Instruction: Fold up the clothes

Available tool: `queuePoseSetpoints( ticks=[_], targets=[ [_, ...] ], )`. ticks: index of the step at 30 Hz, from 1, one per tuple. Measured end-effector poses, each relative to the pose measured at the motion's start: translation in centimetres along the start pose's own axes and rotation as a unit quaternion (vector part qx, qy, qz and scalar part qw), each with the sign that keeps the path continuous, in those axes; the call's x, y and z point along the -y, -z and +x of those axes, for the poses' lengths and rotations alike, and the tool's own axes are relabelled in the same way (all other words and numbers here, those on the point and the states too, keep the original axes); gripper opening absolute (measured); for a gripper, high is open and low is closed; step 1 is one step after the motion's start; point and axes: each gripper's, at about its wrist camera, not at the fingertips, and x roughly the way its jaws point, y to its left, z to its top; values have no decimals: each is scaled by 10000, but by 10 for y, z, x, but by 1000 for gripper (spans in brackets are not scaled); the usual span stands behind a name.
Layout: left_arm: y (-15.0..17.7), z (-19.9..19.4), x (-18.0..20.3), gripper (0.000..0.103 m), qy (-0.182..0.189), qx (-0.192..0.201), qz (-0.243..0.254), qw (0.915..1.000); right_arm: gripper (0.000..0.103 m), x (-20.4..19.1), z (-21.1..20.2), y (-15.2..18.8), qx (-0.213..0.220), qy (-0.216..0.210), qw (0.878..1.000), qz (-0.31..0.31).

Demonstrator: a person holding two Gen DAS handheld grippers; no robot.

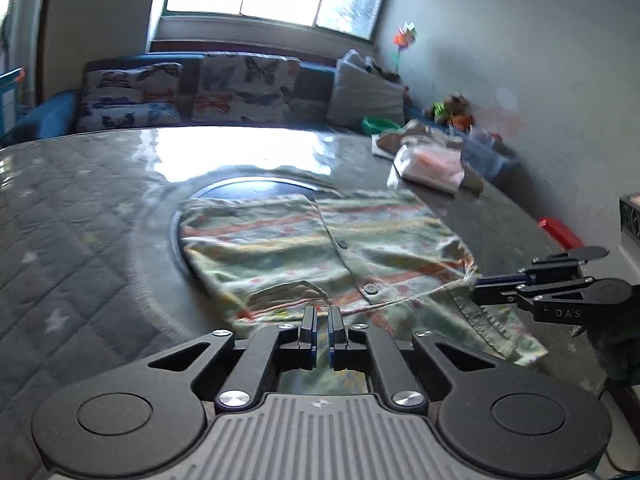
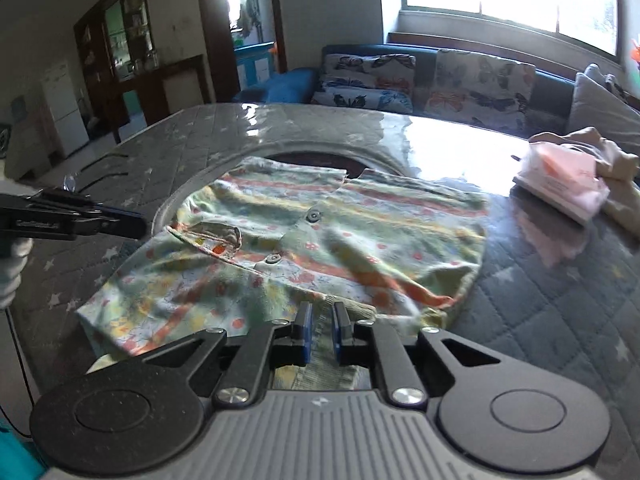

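Grey star-quilted table (image 2: 560, 280), striped buttoned shirt (image 2: 320, 240) spread across it, pink packet (image 2: 560, 184) near beige cloth (image 2: 612, 168)

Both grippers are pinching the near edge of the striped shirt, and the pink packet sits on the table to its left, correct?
Not quite. The pink packet sits to the right of the striped shirt, as the right wrist view shows. The rest holds.

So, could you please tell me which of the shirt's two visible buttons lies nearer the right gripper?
The lower button, beside the folded collar flap, lies nearer the right gripper; the other button sits farther up the placket.
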Motion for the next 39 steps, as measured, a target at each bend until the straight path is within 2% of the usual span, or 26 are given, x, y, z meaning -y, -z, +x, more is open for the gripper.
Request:
queuePoseSetpoints(
  ticks=[5, 6, 7, 13, 14, 17, 20, 23, 28, 32, 34, 39],
  targets=[
    [4, 26, -6, 7, -140, -316, 70, 9994, 13, 3, 19, 4, -156, 71, 9998, -118],
    [7, 27, -9, 12, -159, -354, 45, 9992, 13, 4, 21, 6, -200, 71, 9997, -109],
    [9, 26, -13, 15, -164, -359, 3, 9992, 14, 5, 21, 7, -222, 52, 9997, -101],
    [7, 18, -7, 15, -171, -250, 116, 9995, 18, 1, 9, 2, -68, 8, 9998, -178],
    [8, 19, -6, 15, -208, -256, 189, 9993, 22, 0, 10, 2, -85, -26, 9997, -211],
    [9, 23, -5, 15, -263, -329, 218, 9989, 23, -5, 16, 7, -255, -31, 9990, -357],
    [6, 11, 2, 15, -208, -192, 288, 9992, 23, -12, 8, 10, -231, -101, 9986, -475],
    [5, -3, 20, 15, 31, -21, 453, 9990, 23, -22, -2, 10, -160, -271, 9977, -593],
    [22, 0, 54, 15, 410, -175, 880, 9951, 23, -44, -5, 21, -262, -499, 9938, -958],
    [40, 13, 64, 15, 327, -496, 1174, 9913, 24, -48, -3, 30, -343, -415, 9934, -1017],
    [43, 10, 66, 16, 275, -479, 1282, 9902, 31, -48, -8, 30, -313, -380, 9932, -1054],
    [37, -16, 72, 17, 339, -272, 1269, 9910, 33, -49, -24, 32, -285, -309, 9917, -1214]
  ],
)
